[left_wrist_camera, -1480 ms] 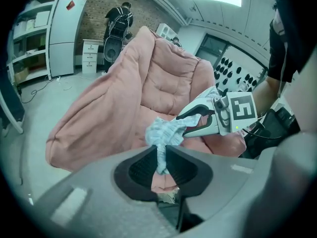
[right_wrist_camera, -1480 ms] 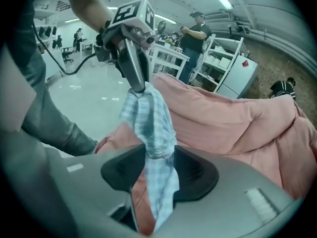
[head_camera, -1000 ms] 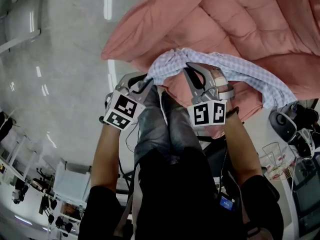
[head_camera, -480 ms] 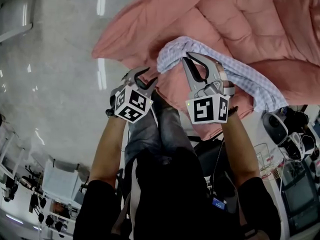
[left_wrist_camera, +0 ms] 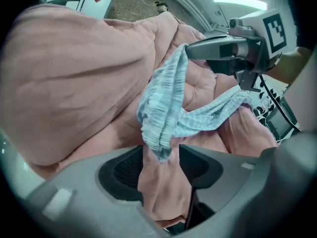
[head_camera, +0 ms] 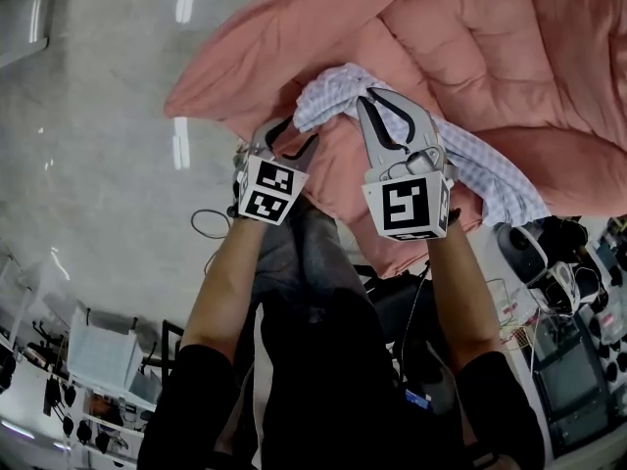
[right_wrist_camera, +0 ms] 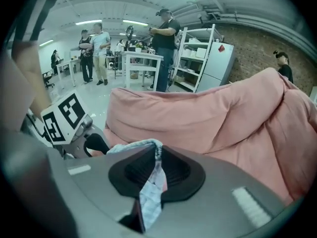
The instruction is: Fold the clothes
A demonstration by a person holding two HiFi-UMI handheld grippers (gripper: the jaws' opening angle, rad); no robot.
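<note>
Over the pink quilt (head_camera: 470, 47): both hand-held grippers work at the near edge of the bedding. The checked garment (head_camera: 328, 96) lies there in a long rumpled band, one end lifted and the other trailing away to the right.
Right hand-held gripper (right_wrist_camera: 157, 155): its jaws are closed tight on a pinch of the checked cloth, which runs down between the pads. This looks like the anchor point, held up so the rest hangs free.
Left hand-held gripper (left_wrist_camera: 161, 157): its jaws stand about half apart and have just been opening. A ridge of pink quilt and the drooping tip of the garment sit between them, but the pads press on neither.
Why it is placed so: the left one sits low and close under the hanging fold, probably to take a hold on the garment's edge beside the right one's grip.
Task state: early, by my judgement. The garment is bunched, not yet spread flat or folded.
Risk: closing now could catch quilt along with the cloth, so the next bite needs the garment alone.
</note>
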